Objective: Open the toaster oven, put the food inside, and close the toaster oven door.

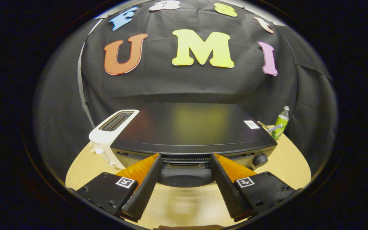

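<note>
While I held the tool at the oven's front: little looked done.
Gripper (185, 158): fingers spread apart, gripping nothing, tips at the top edge of the door.
Toaster oven (190, 127): on the wooden table (292, 166), just ahead of me; door (185, 175) seemingly tipped outward, though I couldn't be sure.
Food: none between my fingers.
White toaster (107, 134): touching the oven's left side.
Green bottle (280, 124): behind the oven's right corner.
Left, I judged: opening fully, loading, closing.

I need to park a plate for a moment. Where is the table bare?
Bare table lies right of the toaster oven, before the green bottle. The white toaster crowds the oven's left. The gripper, open, sits at the oven's front.
</note>
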The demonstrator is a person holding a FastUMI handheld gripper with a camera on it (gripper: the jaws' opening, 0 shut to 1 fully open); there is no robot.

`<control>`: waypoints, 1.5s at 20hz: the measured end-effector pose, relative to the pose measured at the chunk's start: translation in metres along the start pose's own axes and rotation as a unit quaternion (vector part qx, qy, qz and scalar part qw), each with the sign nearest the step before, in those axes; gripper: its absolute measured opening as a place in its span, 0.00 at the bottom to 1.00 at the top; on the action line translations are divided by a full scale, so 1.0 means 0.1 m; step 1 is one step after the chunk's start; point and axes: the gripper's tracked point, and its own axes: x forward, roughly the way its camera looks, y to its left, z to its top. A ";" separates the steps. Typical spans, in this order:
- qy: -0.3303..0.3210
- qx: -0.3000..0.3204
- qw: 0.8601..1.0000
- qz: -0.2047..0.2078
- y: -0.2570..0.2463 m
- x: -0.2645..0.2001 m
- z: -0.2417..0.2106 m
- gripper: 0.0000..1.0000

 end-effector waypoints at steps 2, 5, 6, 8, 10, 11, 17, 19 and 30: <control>0.020 0.008 1.000 0.005 0.00 -0.08 -0.08 1.00; 0.053 0.015 0.998 0.003 -0.01 -0.21 -0.22 1.00; 0.065 0.013 0.998 0.004 -0.01 -0.25 -0.28 1.00; 0.081 0.004 0.997 0.005 0.00 -0.33 -0.38 1.00; 0.097 -0.003 0.995 0.003 -0.02 -0.40 -0.50 1.00; 0.107 -0.010 0.994 0.000 -0.02 -0.42 -0.57 1.00; 0.166 -0.034 0.986 -0.011 -0.03 -0.56 -1.10 1.00; 0.194 -0.022 0.981 -0.008 -0.03 -0.57 -1.30 1.00; 0.235 0.020 0.972 0.005 -0.07 -0.41 -1.69 0.99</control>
